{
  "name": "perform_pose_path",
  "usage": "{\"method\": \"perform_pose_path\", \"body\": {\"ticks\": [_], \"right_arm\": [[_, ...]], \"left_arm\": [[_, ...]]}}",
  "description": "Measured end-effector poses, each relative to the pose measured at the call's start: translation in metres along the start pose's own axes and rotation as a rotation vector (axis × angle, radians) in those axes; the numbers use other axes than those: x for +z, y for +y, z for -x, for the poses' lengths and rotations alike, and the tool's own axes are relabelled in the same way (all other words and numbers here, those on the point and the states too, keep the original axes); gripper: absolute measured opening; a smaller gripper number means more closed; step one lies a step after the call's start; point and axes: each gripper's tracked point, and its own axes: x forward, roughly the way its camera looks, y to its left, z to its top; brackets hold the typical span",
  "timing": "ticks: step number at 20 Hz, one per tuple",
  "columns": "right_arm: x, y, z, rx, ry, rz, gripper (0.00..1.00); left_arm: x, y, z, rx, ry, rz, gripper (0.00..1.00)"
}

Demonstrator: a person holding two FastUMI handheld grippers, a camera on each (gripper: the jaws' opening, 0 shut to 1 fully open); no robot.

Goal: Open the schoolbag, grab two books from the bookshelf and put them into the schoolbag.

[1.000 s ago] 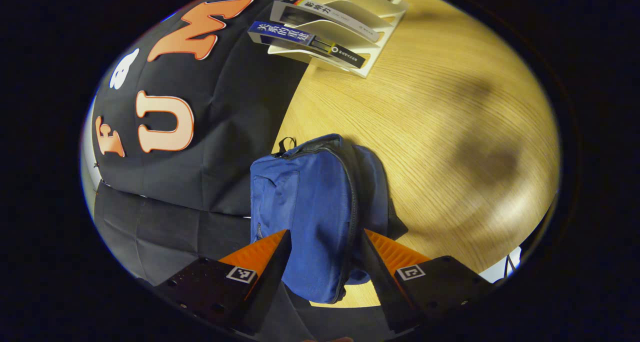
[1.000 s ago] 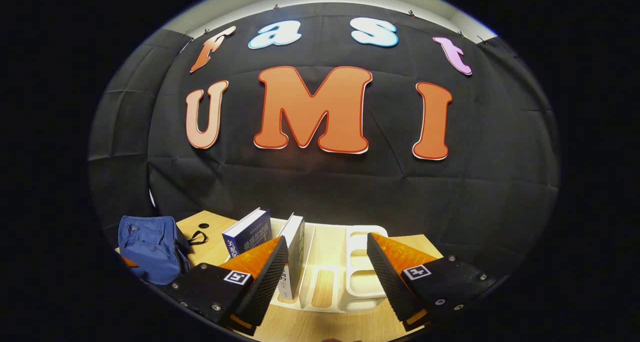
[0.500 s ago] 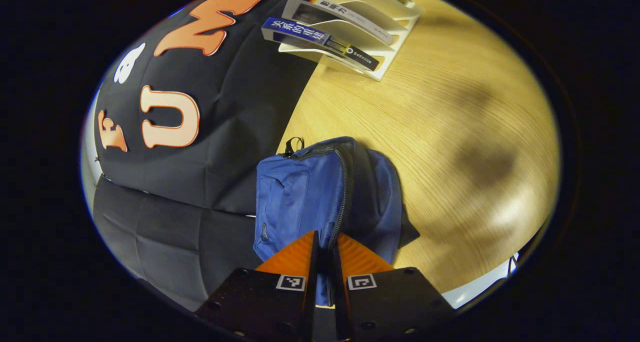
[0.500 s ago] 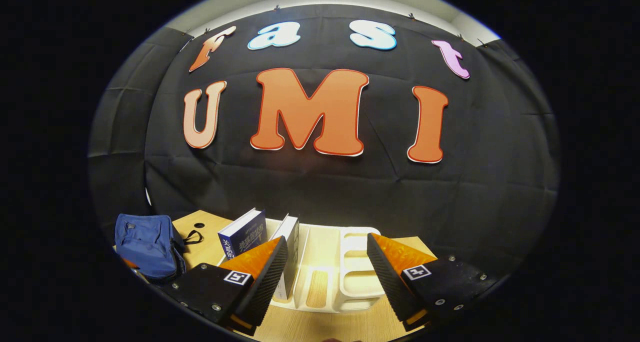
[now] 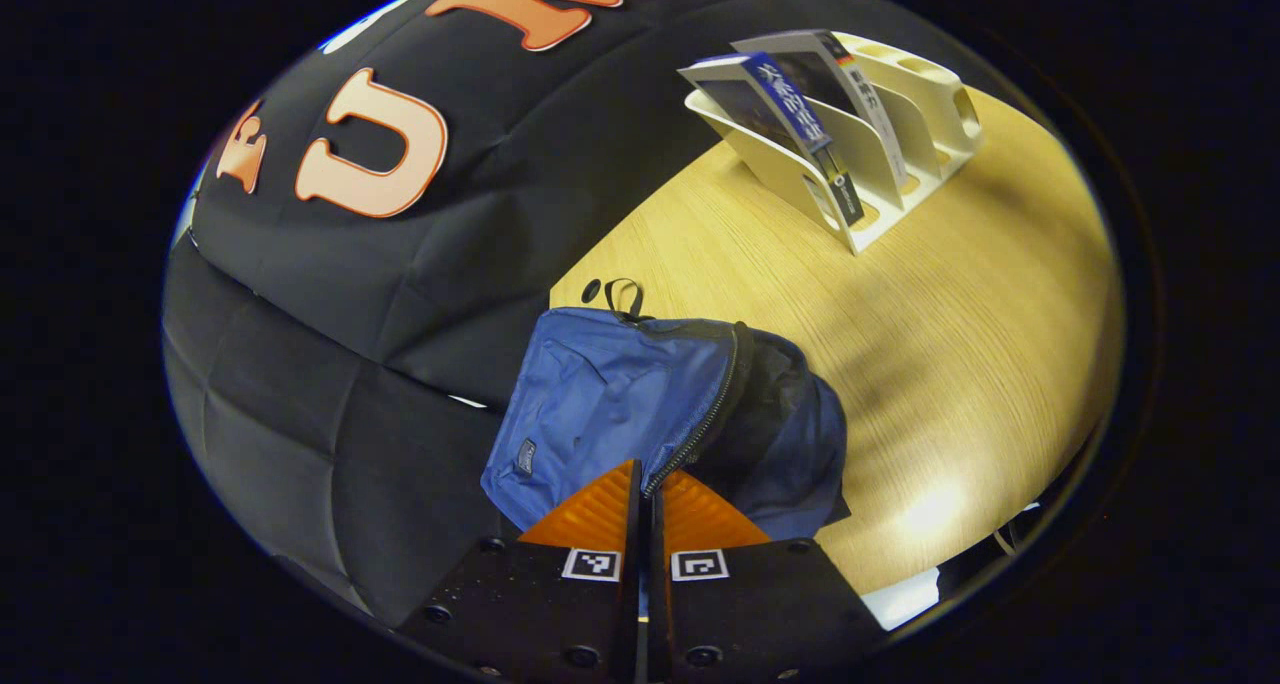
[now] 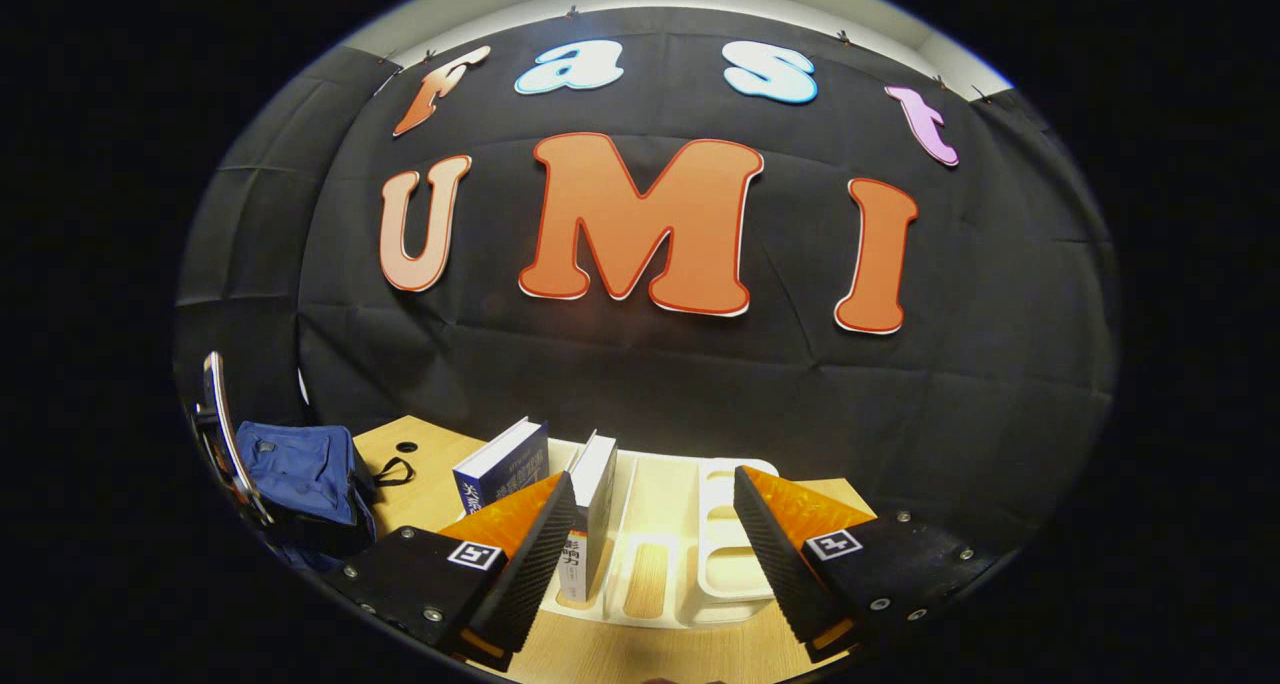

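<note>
Since a second earlier, the left gripper [image 5: 645,504] had closed, fingers pinching the schoolbag [image 5: 620,404] at its zipper and dragging the flap open. On the table [image 5: 950,294], the bookshelf [image 6: 690,539] kept both books [image 6: 505,464]; the right gripper [image 6: 655,544] hovered there, fingers spread.

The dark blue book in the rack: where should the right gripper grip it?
Across the top of the dark blue book, coming from above. It leans in the white rack with its upper part standing free, and the right gripper is open.
</note>
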Motion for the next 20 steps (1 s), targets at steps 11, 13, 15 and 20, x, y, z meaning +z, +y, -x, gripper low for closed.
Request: {"method": "perform_pose_path", "body": {"ticks": [11,13,15,20], "right_arm": [[0.018,0.067,-0.025,0.108,0.057,0.047,0.94],[0.017,0.085,-0.032,0.142,0.104,0.041,0.94],[0.019,0.099,-0.043,0.16,0.145,0.048,0.94],[0.016,0.129,-0.08,0.17,0.283,0.068,0.94]], "left_arm": [[0.035,0.09,0.004,-0.1,-0.082,0.238,0.02],[0.035,0.108,0.003,-0.129,-0.088,0.309,0.02],[0.039,0.122,0.004,-0.173,-0.101,0.377,0.02],[0.05,0.158,-0.004,-0.275,-0.135,0.555,0.02]]}}
